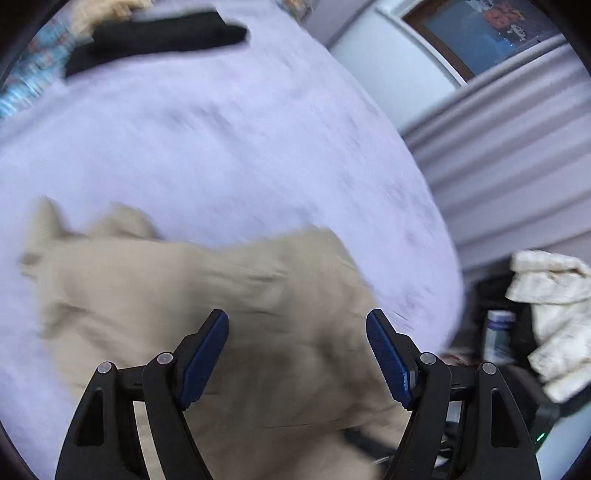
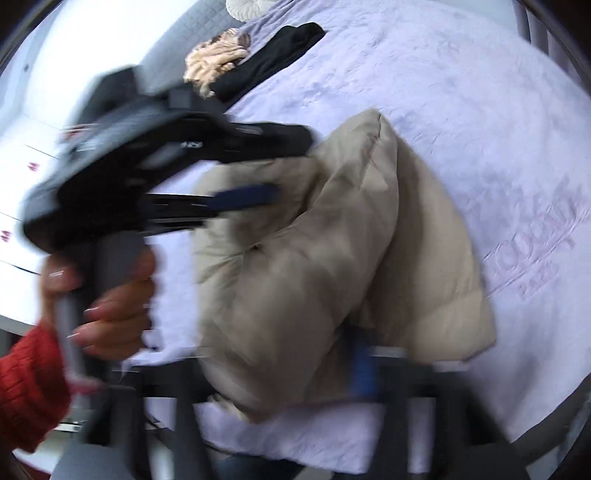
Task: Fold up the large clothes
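My left gripper (image 1: 297,354) hangs with its 2 blue pads spread wide and empty over the beige puffer jacket (image 1: 207,314); my right gripper (image 2: 364,373) is blurred, so I cannot tell its jaws. The jacket lies bunched near the edge of the lavender bedspread (image 1: 229,140). To fold well, I judge I should pinch 2 matching edges and pull flat.

A bed with a lilac quilted bedspread (image 2: 461,110) fills the room; a framed picture (image 1: 480,33) hangs on the pale wall (image 1: 388,85).
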The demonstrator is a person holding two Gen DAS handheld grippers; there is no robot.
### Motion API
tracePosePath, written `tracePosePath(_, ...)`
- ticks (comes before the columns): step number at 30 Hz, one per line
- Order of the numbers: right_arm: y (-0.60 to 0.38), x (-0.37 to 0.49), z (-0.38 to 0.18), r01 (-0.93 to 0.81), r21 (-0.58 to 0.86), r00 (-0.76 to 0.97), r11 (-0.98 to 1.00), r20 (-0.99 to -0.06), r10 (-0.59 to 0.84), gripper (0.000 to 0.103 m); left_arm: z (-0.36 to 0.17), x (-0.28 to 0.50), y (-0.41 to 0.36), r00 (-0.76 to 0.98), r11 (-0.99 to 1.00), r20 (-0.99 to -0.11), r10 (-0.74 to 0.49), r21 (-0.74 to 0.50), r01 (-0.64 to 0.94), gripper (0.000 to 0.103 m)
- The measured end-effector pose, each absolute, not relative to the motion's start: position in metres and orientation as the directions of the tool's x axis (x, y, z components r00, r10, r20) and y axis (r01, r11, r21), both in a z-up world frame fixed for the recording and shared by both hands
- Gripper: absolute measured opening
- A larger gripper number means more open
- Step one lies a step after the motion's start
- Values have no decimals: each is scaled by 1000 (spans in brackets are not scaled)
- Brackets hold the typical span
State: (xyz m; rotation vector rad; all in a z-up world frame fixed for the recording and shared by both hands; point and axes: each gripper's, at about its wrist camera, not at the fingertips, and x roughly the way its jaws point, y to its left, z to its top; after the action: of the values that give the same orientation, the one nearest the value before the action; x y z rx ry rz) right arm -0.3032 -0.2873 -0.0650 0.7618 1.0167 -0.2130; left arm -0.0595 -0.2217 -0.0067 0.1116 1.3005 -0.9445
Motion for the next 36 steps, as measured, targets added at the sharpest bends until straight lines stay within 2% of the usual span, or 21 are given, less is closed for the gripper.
tracePosePath(3, -297, -313, -67, 544, 430, 530, 721, -842, 102, 15, -9, -42, -188, 137, 715, -882, -451, -266, 646, 77)
tracePosePath(5, -300, -327, -73, 564, 409, 513, 718, -854, 83, 14, -32, -27, -171, 171, 764, -914, -367, -191, 617, 77)
tracePosePath(9, -326, -355, -96, 622, 421, 479, 660, -871, 103, 15, -79, -17, -167, 134, 800, -929, -346, -217, 560, 77)
tracePosePath(17, -360, -374, -128, 712, 421, 465, 562, -882, 71, 15, -96, -57, -273, 212, 720, -921, -328, -98, 687, 77)
tracePosePath(23, -391, -376, -168, 710, 499, 498, 498, -855, 146, 16, -108, -56, -279, 220, 737, -928, -300, -79, 672, 77)
tracePosePath(25, -397, -377, -164, 705, 525, 500, 476, -845, 192, 17, -108, -55, -276, 224, 738, -929, -294, -72, 671, 77)
tracePosePath(26, -400, -379, -158, 707, 523, 495, 477, -847, 194, 23, -108, -55, -274, 227, 740, -930, -290, -68, 669, 78)
tracePosePath(29, -403, -383, -120, 736, 401, 440, 545, -896, 66, 36, -106, -54, -273, 229, 750, -931, -284, -67, 658, 78)
tracePosePath(32, -404, -384, -77, 712, 373, 488, 595, -872, -37, 37, -101, -56, -271, 241, 762, -932, -270, -54, 645, 78)
tracePosePath(36, -397, -349, -69, 600, 439, 543, 669, -838, 63, 37, -84, -57, -256, 237, 779, -940, -246, -46, 625, 78)
